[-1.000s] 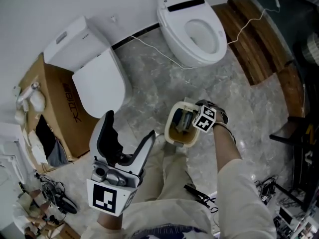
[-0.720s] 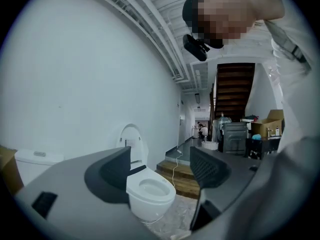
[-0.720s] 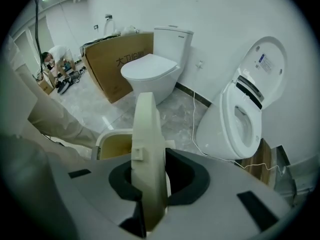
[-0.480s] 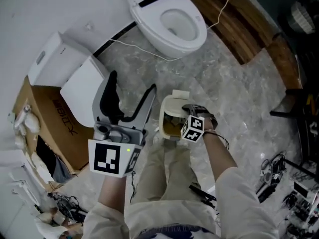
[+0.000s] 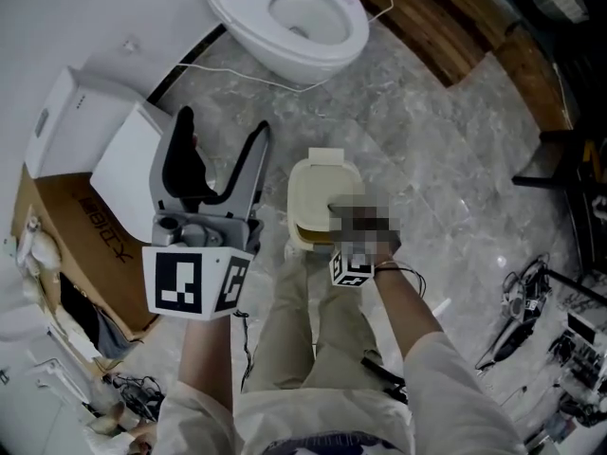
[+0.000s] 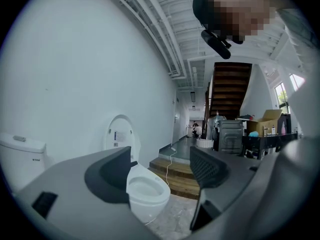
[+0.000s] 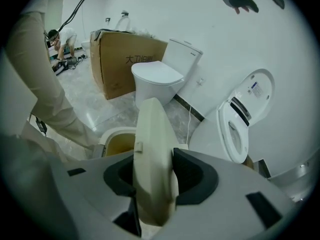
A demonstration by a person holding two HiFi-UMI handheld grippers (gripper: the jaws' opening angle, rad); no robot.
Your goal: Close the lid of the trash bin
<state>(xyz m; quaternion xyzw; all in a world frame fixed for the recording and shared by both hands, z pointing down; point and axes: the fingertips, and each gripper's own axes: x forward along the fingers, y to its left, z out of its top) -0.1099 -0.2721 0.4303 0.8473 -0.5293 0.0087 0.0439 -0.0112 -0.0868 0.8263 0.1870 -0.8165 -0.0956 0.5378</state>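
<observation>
Cream lid [image 7: 152, 134], one, in right gripper [image 7: 157, 176], jaws opening; left gripper [image 6: 159, 171] spread; two toilets [image 5: 294, 17] [image 5: 119, 150].

Colour-wise: cream plastic trash bin lid [image 5: 322, 183] on a small cream trash bin [image 7: 111, 133] that's yellow-brown inside, glossy white ceramic toilet [image 5: 289, 17], grey marbled stone floor [image 5: 427, 159], plain brown cardboard box [image 5: 66, 240], dark brown wooden step [image 5: 436, 27]. The left gripper [image 5: 213, 145] is grey with black pads, and its marker cube [image 5: 194, 282] has black-and-white squares

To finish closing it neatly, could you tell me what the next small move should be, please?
Probably lower the right tongs a little, laying the lid flat on the trash bin before withdrawing: the lid stands partly raised between the jaws, which are opening, and the bin's yellowish inside shows beside it.
</observation>
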